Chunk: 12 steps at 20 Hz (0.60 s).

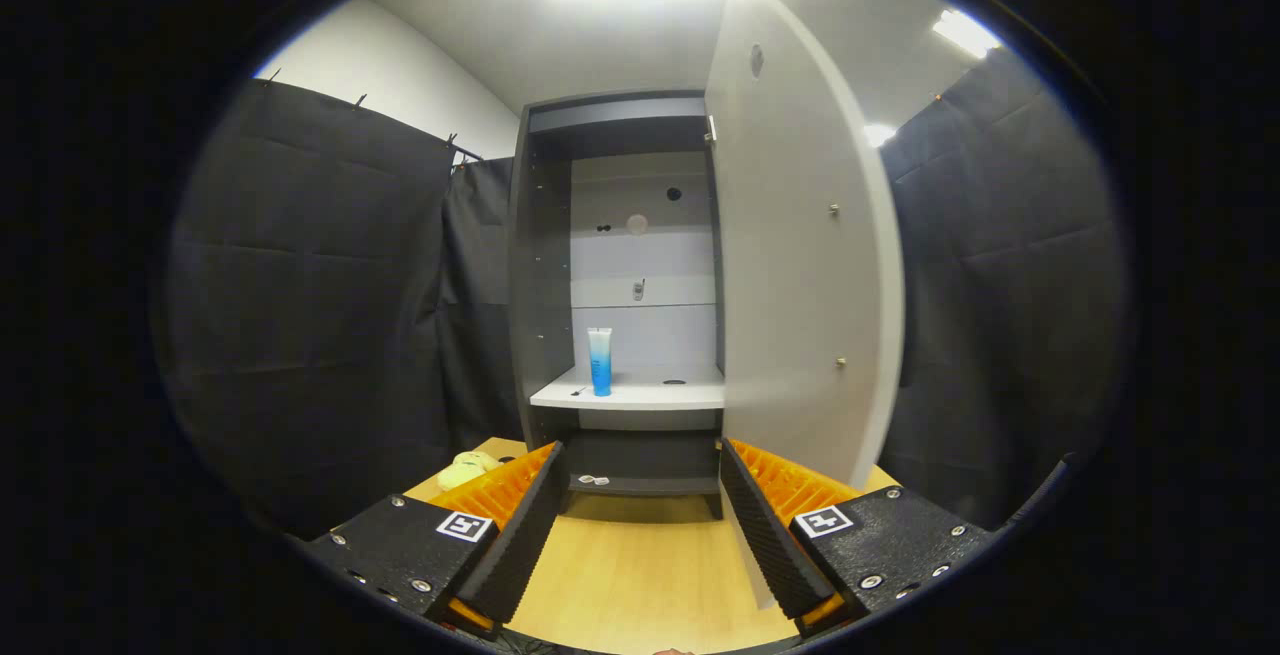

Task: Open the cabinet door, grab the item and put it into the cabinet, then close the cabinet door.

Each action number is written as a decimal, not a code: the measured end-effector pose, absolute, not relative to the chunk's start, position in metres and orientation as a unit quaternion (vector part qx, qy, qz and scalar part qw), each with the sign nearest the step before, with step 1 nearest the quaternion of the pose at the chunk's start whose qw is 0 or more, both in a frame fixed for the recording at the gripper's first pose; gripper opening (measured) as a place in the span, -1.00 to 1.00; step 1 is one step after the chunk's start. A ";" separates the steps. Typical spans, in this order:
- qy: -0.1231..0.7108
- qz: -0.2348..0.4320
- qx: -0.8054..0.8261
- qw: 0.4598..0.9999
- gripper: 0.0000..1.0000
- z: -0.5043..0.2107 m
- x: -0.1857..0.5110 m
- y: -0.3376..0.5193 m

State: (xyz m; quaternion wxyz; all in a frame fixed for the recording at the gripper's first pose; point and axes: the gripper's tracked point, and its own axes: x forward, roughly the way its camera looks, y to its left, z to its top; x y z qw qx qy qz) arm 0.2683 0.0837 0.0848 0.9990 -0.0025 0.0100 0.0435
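The gripper [640, 515], a two-finger tool with black ribbed pads on orange ribbed backing and black blocks carrying small square markers, has its fingers spread wide apart with nothing between them but bare wood. The left finger [520, 535] and the right finger [765, 535] angle outward over a light wooden tabletop [640, 575].

Straight ahead, beyond the fingertips, stands a tall dark grey cabinet [540, 265] with a pale grey back panel. Its flat white door [790, 265] is swung open on the right side, edge toward the camera, with two small metal studs showing on its inner face. The door's lower edge reaches down just beside the right finger.

Inside the cabinet, a white shelf [660, 393] runs across the opening. On it, toward the shelf's left front corner, stands the task's item, a slim upright tube with a white top fading to blue at the bottom [600, 361]. It is upright, resting on its base, apart from both fingers and well beyond them. A small dark round mark lies on the shelf to its right.

Below the shelf is a lower dark compartment [645, 460] with a small pale object on its floor. On the tabletop's far left corner, just beyond the left finger, lies a pale yellow-green soft object [465, 470].
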 end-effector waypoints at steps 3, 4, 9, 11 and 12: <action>0.011 0.016 0.006 1.000 0.88 0.085 0.256 0.044; 0.011 0.000 0.007 1.000 0.88 0.087 0.253 0.026; 0.004 -0.072 0.029 0.997 0.87 0.096 0.246 -0.052; 0.001 -0.102 0.032 0.994 0.87 0.100 0.245 -0.076; -0.003 -0.118 0.033 0.993 0.87 0.105 0.247 -0.090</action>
